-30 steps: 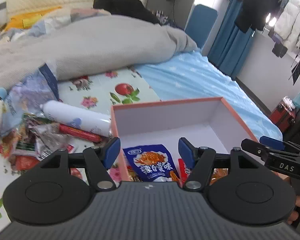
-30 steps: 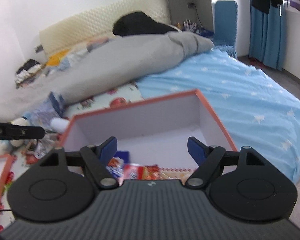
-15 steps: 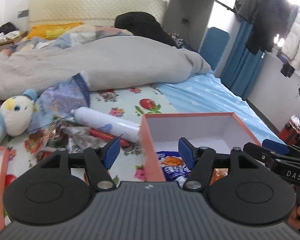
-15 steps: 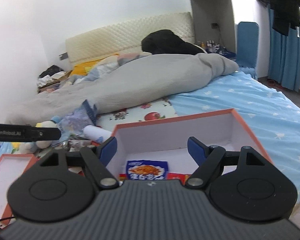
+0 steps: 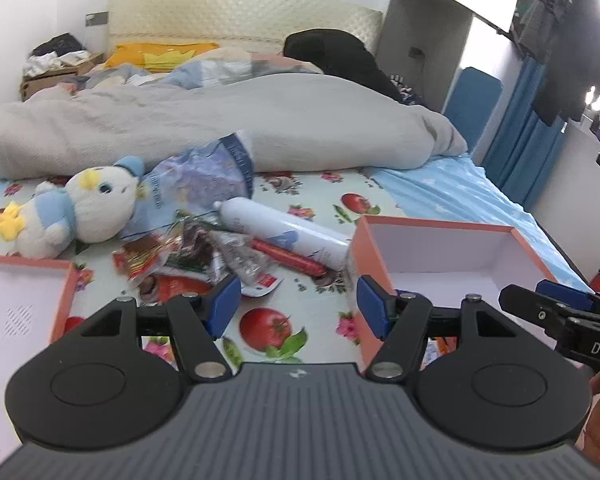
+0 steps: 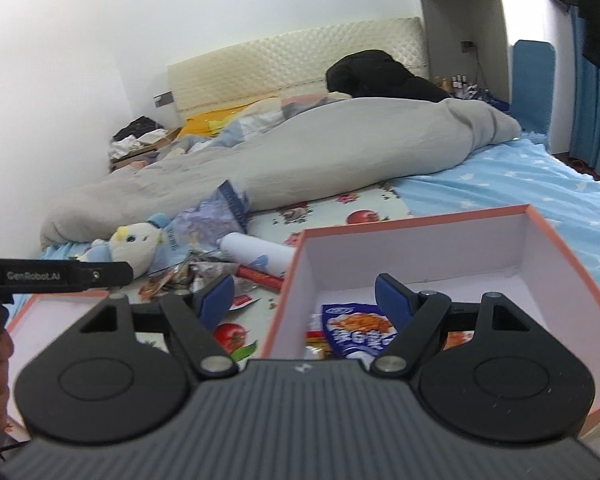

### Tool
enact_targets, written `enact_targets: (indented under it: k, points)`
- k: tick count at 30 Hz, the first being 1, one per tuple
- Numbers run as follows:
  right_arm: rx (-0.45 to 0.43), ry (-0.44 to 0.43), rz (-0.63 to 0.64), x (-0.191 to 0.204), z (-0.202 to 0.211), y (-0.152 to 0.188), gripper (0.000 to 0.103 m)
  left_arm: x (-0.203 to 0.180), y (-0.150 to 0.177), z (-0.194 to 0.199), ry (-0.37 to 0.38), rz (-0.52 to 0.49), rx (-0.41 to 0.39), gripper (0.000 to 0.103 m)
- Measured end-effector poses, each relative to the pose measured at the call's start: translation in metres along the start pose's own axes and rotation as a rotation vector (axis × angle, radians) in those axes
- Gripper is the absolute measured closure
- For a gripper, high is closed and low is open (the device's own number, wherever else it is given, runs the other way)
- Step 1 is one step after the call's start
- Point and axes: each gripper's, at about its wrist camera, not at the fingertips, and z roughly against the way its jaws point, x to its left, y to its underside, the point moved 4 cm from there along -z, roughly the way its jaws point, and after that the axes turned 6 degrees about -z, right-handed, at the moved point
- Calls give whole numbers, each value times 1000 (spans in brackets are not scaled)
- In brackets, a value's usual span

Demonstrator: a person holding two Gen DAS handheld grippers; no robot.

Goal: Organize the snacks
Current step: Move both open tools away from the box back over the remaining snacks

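Both views have swung leftward across the bed since a second ago; the orange-rimmed box (image 5: 452,236), which filled the middle of the left wrist view then, now sits at about 3 o'clock, and the loose snack pile (image 5: 204,252) has come to the centre; a second orange-edged tray (image 5: 66,292) has appeared at 9 o'clock. The left gripper (image 5: 294,304) stands wide with nothing between its blue pads; its jaws have not altered. The right gripper (image 6: 300,296) is likewise spread and empty, now straddling the box's left wall, with the blue snack packet (image 6: 356,328) already lying inside the box (image 6: 420,220) at roughly 5 o'clock of that view.

Among the pile lie crumpled foil wrappers, a red sausage stick (image 5: 288,258) and a white cylindrical bottle (image 5: 284,230) whose far end touches the box wall; a plush toy (image 5: 80,212) rests at 10 o'clock beside a blue-grey bag (image 5: 204,178).

My reading: one drop into the box is done, and both hands are heading for the heap to fetch the next snack; several remain unsorted, so the task looks well short of finished.
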Motion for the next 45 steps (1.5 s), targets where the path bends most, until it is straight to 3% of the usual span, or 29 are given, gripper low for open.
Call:
enact_targets:
  k: [12,25,33,45]
  points:
    - [53,-60,8,41,-5,30,24,37,30,21,-38,23,41,34]
    - [142,-121,46,78,-19,66,24,79,85,9,-93,158,141,34]
    - [141,-128,59,87,-43,59,24,94,74,-15,-87,174,122,34]
    - [142,-121,59,101,-107,51,24,144,47,-72,-73,346,122,30]
